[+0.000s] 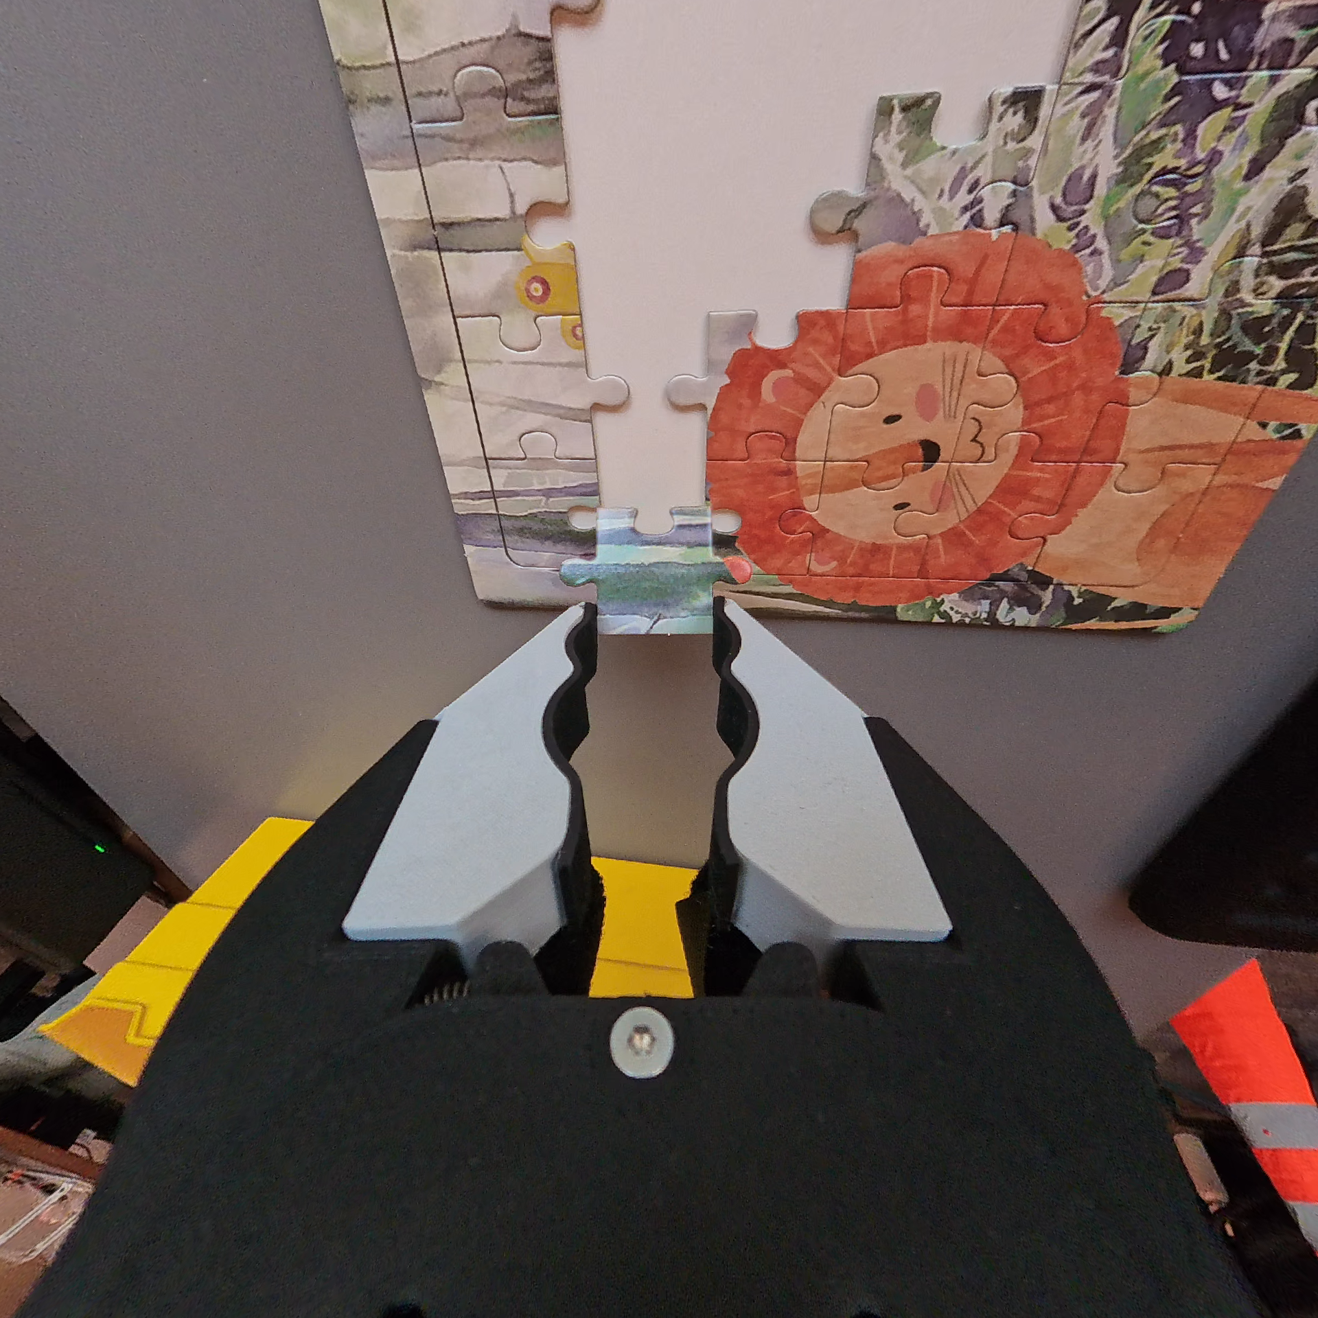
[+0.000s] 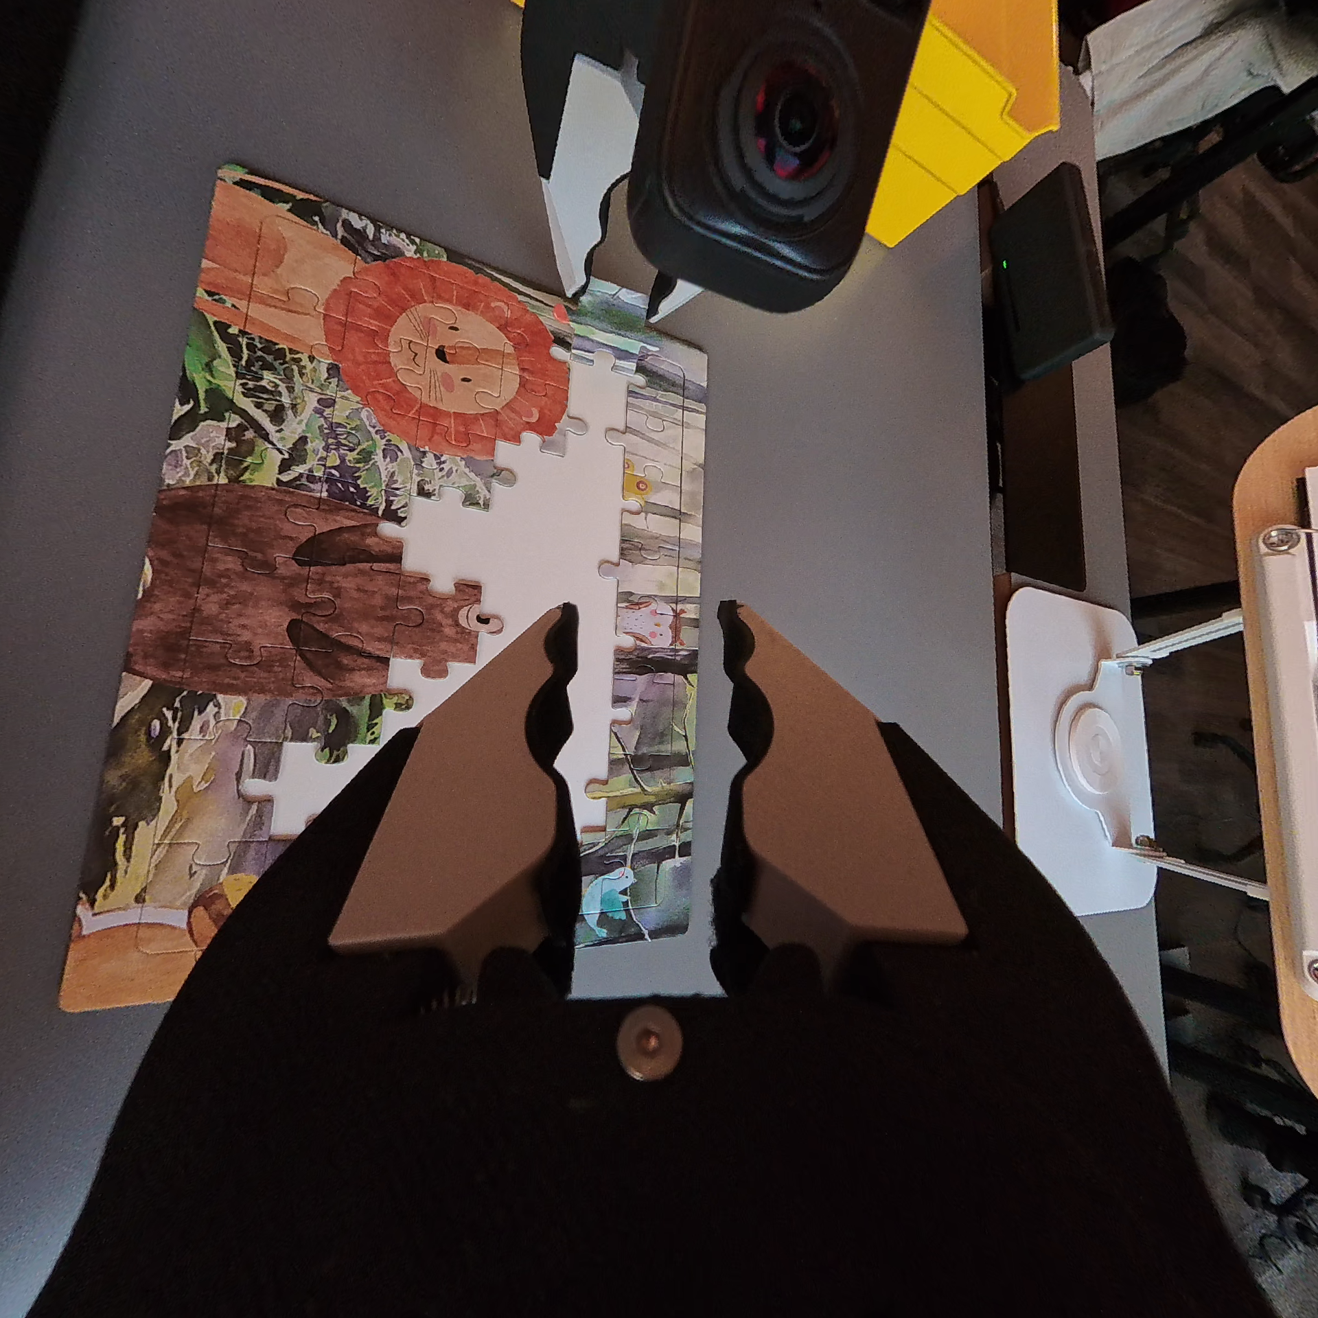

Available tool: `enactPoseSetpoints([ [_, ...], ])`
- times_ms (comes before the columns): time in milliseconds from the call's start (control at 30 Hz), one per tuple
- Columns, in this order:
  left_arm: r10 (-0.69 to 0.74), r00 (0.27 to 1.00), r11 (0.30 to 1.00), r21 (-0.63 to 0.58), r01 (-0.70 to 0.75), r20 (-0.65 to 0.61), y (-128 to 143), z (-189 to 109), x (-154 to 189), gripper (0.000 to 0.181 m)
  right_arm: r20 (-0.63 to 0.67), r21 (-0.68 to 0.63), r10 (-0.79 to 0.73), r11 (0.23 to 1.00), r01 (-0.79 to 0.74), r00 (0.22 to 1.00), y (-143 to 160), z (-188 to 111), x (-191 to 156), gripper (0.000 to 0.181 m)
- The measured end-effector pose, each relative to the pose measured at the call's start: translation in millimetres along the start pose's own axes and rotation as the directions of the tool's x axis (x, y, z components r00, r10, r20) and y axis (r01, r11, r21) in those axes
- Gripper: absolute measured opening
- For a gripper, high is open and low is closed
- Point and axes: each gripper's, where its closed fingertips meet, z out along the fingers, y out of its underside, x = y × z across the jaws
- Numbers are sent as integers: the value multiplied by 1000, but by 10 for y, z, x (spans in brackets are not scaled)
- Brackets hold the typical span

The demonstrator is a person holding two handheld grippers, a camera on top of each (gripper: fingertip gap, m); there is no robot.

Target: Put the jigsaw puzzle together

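My left tool (image 1: 655, 613) grips a green-grey puzzle piece (image 1: 652, 570) by its sides, at the near edge of the jigsaw puzzle (image 1: 998, 399), just beside the lion's mane. The puzzle lies flat on the grey worktop (image 1: 214, 428), white gaps unfilled. My right tool (image 2: 647, 617) hovers above it, fingers spread, empty.

Grey bench (image 2: 841, 499) with what we see lying on it

We find the puzzle (image 2: 285, 556) flat on it, a yellow bin (image 2: 956, 135) at the far edge, a white stand base (image 2: 1077, 756) on its right edge.
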Motion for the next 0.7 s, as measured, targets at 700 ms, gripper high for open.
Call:
enactPoseSetpoints([
  [700,-22,1000,999,30,22,-12,-35,179,-18,31,6,-7,-8,1000,8,1000,-1,10,-22,40],
])
